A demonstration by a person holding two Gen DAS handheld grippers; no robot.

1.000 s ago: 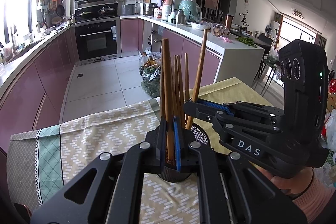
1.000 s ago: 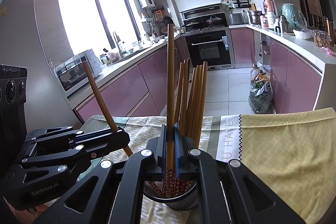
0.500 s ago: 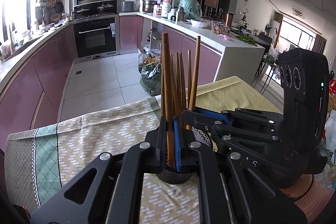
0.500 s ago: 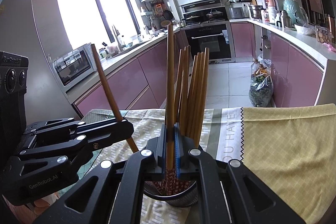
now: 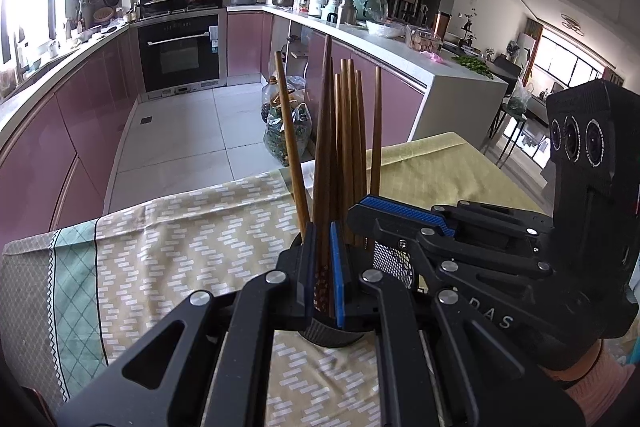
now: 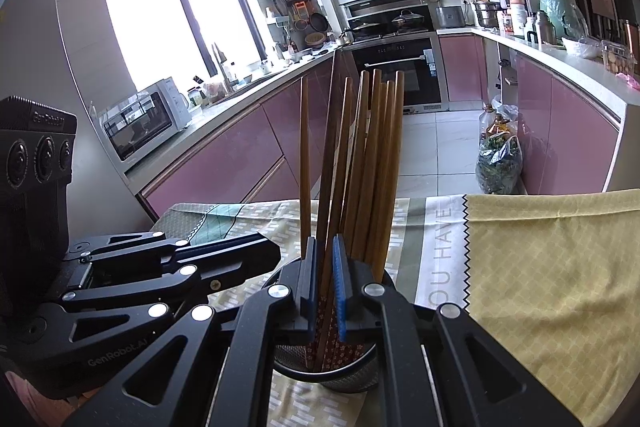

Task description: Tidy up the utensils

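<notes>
A black mesh holder (image 5: 394, 263) stands on the patterned tablecloth (image 5: 180, 247) with several brown chopsticks upright in it. My left gripper (image 5: 323, 267) is shut on one chopstick (image 5: 325, 155), whose patterned lower end reaches down into the holder. In the right wrist view my right gripper (image 6: 325, 279) is shut on another chopstick (image 6: 330, 155) directly over the holder (image 6: 344, 379). The two grippers meet at the holder's rim: the right gripper (image 5: 360, 223) comes in from the right, the left gripper (image 6: 272, 255) from the left. One loose chopstick (image 5: 290, 147) leans left.
A yellow cloth (image 6: 540, 267) covers the right part of the table. The table's far edge drops to a tiled kitchen floor with a bag of greens (image 5: 286, 131). Purple cabinets line both sides. A hand in a pink sleeve (image 5: 592, 375) holds the right gripper.
Both held chopsticks have swung from tilted to nearly upright and sunk toward the holder. The left gripper has come lower and closer to it, and a loose chopstick now leans left.
</notes>
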